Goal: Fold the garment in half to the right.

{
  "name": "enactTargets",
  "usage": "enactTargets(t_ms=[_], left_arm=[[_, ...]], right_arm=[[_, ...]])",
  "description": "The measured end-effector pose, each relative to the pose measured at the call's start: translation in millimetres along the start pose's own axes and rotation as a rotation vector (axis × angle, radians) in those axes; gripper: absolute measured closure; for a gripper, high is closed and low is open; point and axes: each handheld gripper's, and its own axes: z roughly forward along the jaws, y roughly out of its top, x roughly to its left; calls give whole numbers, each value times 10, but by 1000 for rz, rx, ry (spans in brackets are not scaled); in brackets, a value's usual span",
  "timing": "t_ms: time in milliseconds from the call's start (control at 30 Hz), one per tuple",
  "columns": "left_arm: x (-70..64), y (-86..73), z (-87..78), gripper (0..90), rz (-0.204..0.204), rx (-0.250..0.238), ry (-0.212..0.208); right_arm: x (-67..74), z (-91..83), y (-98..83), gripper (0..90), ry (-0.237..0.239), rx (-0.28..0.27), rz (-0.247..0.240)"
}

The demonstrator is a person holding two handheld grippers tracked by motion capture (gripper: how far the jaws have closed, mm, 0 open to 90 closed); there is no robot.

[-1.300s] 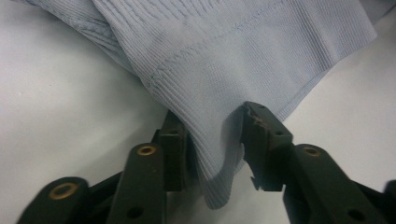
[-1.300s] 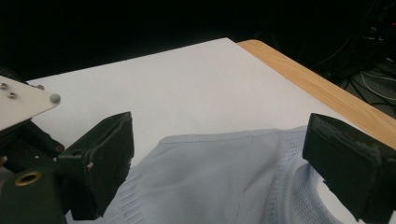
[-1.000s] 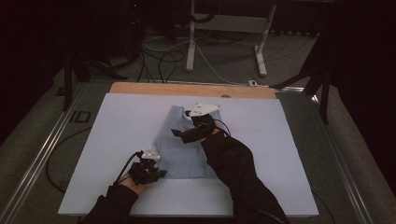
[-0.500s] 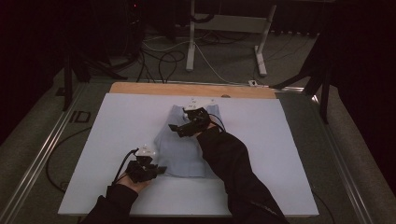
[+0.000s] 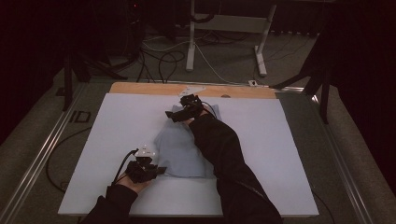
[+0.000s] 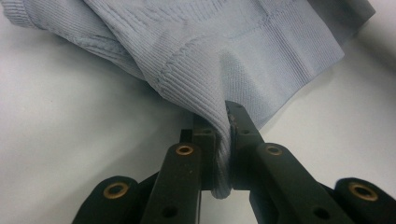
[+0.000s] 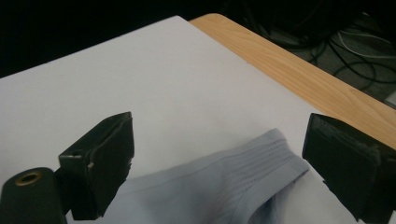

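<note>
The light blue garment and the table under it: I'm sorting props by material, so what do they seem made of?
The garment looks like soft ribbed knit, likely cotton or a blend: fine ribs and a banded hem show. The white surface looks smooth and matte, perhaps a laminate sheet; the wooden edge shows pale grain.

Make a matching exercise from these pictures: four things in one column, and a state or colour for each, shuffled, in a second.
Things:
1. left hand-held gripper
2. right hand-held gripper
3. knit garment
4. strip at the table's far edge

States or colours:
A. bare wood
B. jaws wide apart above a ribbed edge
C. pale blue, lying on the white sheet
D. jaws clamped on a fold of cloth

Pairs: 1-D, 2-B, 3-C, 4-A
</note>
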Motion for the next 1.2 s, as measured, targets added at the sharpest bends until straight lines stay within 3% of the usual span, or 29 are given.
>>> enactTargets(t_ms=[267, 333, 467, 533, 567, 700, 1000, 1100, 1200], left_arm=[[2, -1, -5, 851, 0, -3, 1], [5, -3, -3, 852, -4, -4, -3], [8, -2, -1, 851, -8, -5, -7], [5, -2, -2, 852, -8, -7, -10], [4, 0, -1, 852, -7, -6, -10], [1, 6, 2, 852, -6, -9, -17], [-9, 16, 9, 852, -5, -6, -20], [-14, 18, 10, 852, -2, -6, -20], [-17, 17, 8, 852, -5, -7, -19]], right_arm=[[-81, 326, 58, 312, -116, 111, 78], [-105, 397, 58, 376, -112, 130, 110], [-118, 545, 50, 473, -154, 193, 132], [-126, 576, 43, 493, -157, 201, 139], [-126, 656, 31, 500, -172, 235, 151], [-122, 752, 12, 509, -215, 273, 151], [-62, 876, -27, 542, -261, 340, 94], [-61, 915, -82, 565, -260, 390, 76], [-93, 899, -113, 584, -243, 382, 114]])
